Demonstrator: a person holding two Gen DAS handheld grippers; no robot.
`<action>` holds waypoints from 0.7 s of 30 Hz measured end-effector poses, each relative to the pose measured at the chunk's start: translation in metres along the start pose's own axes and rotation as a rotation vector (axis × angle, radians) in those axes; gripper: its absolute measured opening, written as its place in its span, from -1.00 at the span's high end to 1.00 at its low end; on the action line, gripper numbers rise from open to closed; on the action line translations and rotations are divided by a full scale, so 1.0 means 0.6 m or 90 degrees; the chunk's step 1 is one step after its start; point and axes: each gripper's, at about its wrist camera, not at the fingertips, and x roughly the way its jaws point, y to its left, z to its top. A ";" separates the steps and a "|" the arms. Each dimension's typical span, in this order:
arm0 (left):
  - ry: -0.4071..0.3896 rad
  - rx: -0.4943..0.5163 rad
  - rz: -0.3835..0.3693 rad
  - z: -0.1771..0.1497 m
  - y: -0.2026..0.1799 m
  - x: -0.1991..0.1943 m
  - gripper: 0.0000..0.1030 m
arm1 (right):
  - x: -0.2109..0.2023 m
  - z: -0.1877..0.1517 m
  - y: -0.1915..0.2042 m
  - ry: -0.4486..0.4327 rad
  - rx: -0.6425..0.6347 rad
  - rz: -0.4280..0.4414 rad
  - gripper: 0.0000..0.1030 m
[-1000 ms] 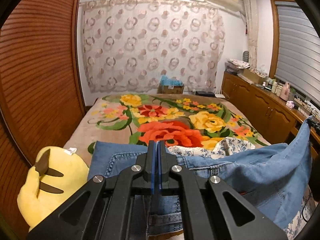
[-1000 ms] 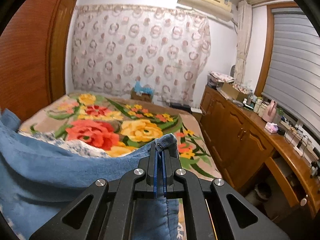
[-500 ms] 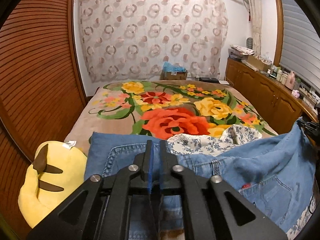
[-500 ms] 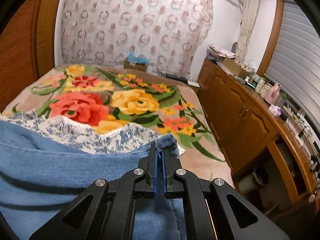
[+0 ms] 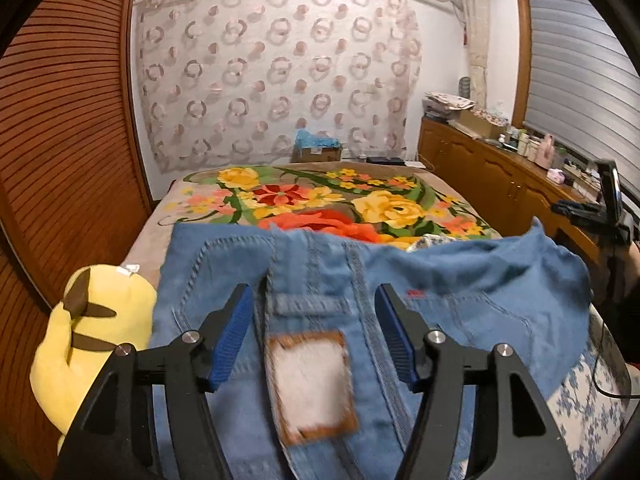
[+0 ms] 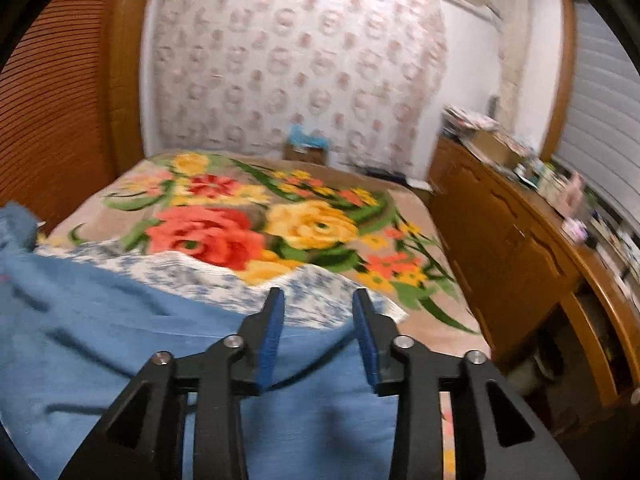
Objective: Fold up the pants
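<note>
Blue denim pants [image 5: 460,280] lie spread across the near end of the bed, with the waistband and its brown leather patch [image 5: 310,384] facing up. My left gripper [image 5: 314,300] hovers over that waistband. Its jaws are opening, and the blue pads stand apart on either side of a belt loop without pressing it. In the right wrist view the pants [image 6: 120,320] lie slack below my right gripper [image 6: 318,296]. Its jaws are opening too, and nothing is pinched between its blue pads; denim and a printed cloth lie underneath.
A bed with a floral blanket [image 5: 320,200] stretches ahead. A yellow plush toy [image 5: 92,320] sits at its near left corner. A blue-and-white printed cloth [image 6: 200,276] lies under the pants. Louvred wooden doors [image 5: 60,120] stand left, a cluttered wooden cabinet [image 6: 500,232] right.
Both grippers were shut on the denim and have let go, the left first. The raised edge of the pants has dropped onto the bed. The right gripper has lifted away.
</note>
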 end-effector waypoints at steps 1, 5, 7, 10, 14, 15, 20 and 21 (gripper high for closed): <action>0.005 0.000 -0.005 -0.006 -0.004 -0.003 -0.24 | -0.010 0.008 0.018 -0.005 -0.011 0.025 0.25; 0.020 0.002 -0.019 -0.027 -0.018 -0.009 -0.24 | -0.024 0.021 0.094 0.003 -0.050 0.136 0.23; 0.033 0.005 -0.020 -0.037 -0.026 -0.008 -0.24 | -0.024 0.025 0.131 0.012 -0.070 0.185 0.23; 0.040 0.009 -0.023 -0.049 -0.035 -0.011 -0.24 | -0.014 0.032 0.176 0.036 -0.097 0.251 0.23; 0.048 0.011 -0.026 -0.062 -0.041 -0.018 -0.24 | 0.008 0.042 0.216 0.076 -0.141 0.291 0.23; 0.051 0.010 -0.028 -0.066 -0.042 -0.020 -0.24 | 0.014 0.046 0.223 0.083 -0.154 0.292 0.23; 0.061 0.011 -0.035 -0.074 -0.048 -0.020 -0.24 | 0.070 0.064 0.222 0.131 -0.172 0.301 0.79; 0.062 0.012 -0.034 -0.075 -0.047 -0.020 -0.24 | 0.074 0.066 0.228 0.133 -0.176 0.303 0.97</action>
